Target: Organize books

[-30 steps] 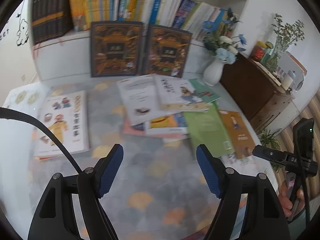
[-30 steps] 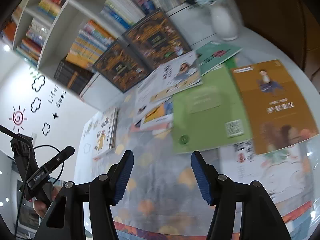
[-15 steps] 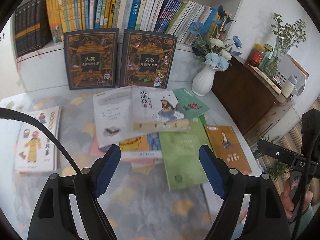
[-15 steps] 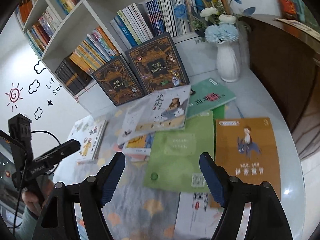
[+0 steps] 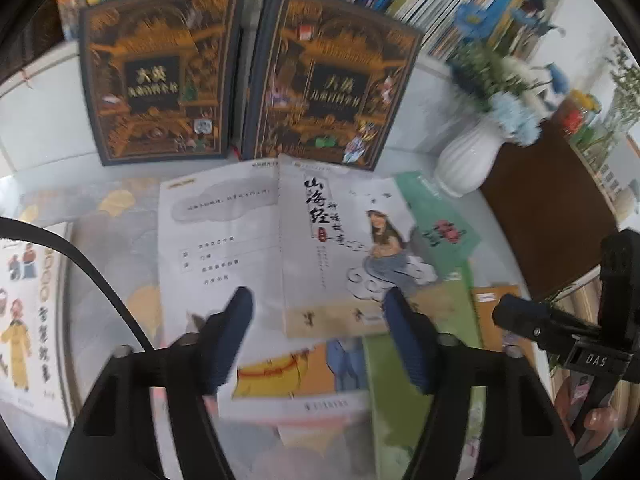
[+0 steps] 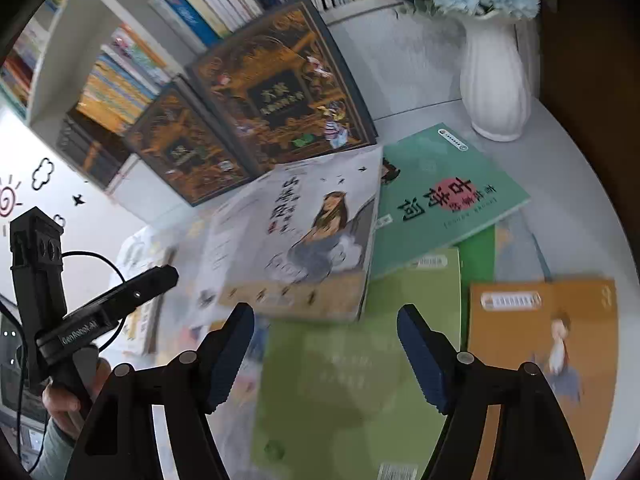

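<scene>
Your left gripper (image 5: pixel 318 332) and right gripper (image 6: pixel 326 346), half-open and empty, hover over loose books (image 5: pixel 344 252) not yet sorted.

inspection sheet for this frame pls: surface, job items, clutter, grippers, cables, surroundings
Surface: table with a patterned grey cloth, largely covered.
Job's things: loose overlapping books; grey illustrated book on top, teal book, green book, orange book; two dark ornate books upright against the shelf.
Clutter: white vase of blue flowers beside the teal book.
Grippers: left gripper and right gripper open above the pile, nothing between the fingers; left jaws have just been closing.
Cables: black cable crosses the left view.
Surroundings: full bookshelf, dark wooden cabinet.
</scene>
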Demonstrator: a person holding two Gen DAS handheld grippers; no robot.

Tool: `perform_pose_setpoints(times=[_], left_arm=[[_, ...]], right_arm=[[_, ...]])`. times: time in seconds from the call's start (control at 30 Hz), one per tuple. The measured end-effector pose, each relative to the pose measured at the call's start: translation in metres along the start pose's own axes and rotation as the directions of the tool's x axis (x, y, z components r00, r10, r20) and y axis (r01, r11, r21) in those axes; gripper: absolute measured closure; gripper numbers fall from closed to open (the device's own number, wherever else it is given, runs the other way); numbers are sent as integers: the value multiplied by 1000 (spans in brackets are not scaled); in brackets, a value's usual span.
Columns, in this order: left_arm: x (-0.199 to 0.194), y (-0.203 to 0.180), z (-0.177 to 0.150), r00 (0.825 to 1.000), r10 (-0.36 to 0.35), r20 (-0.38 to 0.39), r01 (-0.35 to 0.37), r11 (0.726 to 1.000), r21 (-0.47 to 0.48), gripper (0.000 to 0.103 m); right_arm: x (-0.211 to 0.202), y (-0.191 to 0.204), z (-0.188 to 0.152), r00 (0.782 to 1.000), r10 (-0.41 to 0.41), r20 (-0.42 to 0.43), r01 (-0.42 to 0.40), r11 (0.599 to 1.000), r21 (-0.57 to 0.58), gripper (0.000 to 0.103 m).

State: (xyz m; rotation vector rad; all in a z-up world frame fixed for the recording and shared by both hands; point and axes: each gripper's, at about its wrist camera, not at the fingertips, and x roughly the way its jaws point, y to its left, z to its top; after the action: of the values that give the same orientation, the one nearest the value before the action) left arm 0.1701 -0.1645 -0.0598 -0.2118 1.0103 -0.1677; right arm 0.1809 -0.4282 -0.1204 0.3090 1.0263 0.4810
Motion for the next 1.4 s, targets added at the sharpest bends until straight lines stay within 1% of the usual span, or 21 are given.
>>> perform_pose_setpoints(times=[0.1,0.2,0.3,0.37,0.4,0.47,0.5,0.53,0.6,0.67,0.73,0.8,0.9,0.97,1.03,1.1,1.17,1.2,1.27,1.33,1.4], left_arm=[[31,13,7,999,-7,-41,6,1000,-30,46],[54,22,12,997,-22,-70,18,998,-57,48],[66,25,15,997,-43,-68,39,997,-64,48],[74,27,15,995,-59,-79,53,995,-81,48],[78,27,15,994,-74,-86,67,994,-91,48],[80,24,14,993,-90,-77,83,992,-92,48],[80,21,14,991,-104,-81,97,991,-87,48],[80,19,14,992,-99,-82,92,992,-81,48],[81,16,14,993,-80,-86,75,996,-54,48],[76,16,9,995,-67,-80,65,998,-25,48],[67,14,2,993,-82,-81,81,997,-17,48],[54,12,-14,991,-100,-89,98,995,-27,48],[35,7,-46,989,-100,-107,97,995,-32,48],[19,10,-74,987,-100,-122,93,994,-64,48],[5,18,-101,987,-99,-130,84,990,-113,48],[-15,35,-134,984,-120,-132,90,973,-213,48],[-33,49,-162,986,-115,-122,78,958,-275,48],[-41,55,-172,987,-109,-118,70,954,-292,48],[-59,69,-197,990,-79,-117,36,943,-332,48],[-72,81,-216,991,-65,-115,19,931,-364,48],[-81,96,-231,992,-59,-109,9,912,-410,48]], right_arm=[[20,-5,12,1000,-19,6,19,1000,3,34],[42,-16,25,999,-28,-16,29,999,20,41],[56,-21,29,999,-38,-24,38,999,20,48],[61,-22,29,998,-51,-22,51,999,11,60],[65,-22,30,998,-52,-28,52,999,9,62],[75,-19,31,997,-60,-41,60,998,2,65],[78,-15,33,997,-66,-32,66,998,-16,65],[79,-12,33,997,-75,-33,74,997,-26,65],[81,-5,34,992,-118,-35,116,992,-53,65],[76,-2,31,992,-118,-38,115,992,-59,65],[67,-1,25,993,-112,-37,110,992,-57,64],[54,3,14,994,-105,-40,103,993,-52,65],[37,13,-10,994,-90,-60,86,994,-61,64],[30,24,-29,993,-85,-80,78,994,-80,63],[27,42,-57,988,-103,-116,87,988,-130,63],[28,56,-86,980,-115,-162,88,982,-167,63],[30,67,-117,970,-92,-224,55,985,-165,63],[28,76,-136,969,-58,-240,19,987,-162,63],[29,91,-157,960,-27,-278,-22,985,-171,63],[35,111,-180,950,-36,-311,-38,973,-229,62],[39,127,-194,941,-47,-336,-53,958,-282,62]])
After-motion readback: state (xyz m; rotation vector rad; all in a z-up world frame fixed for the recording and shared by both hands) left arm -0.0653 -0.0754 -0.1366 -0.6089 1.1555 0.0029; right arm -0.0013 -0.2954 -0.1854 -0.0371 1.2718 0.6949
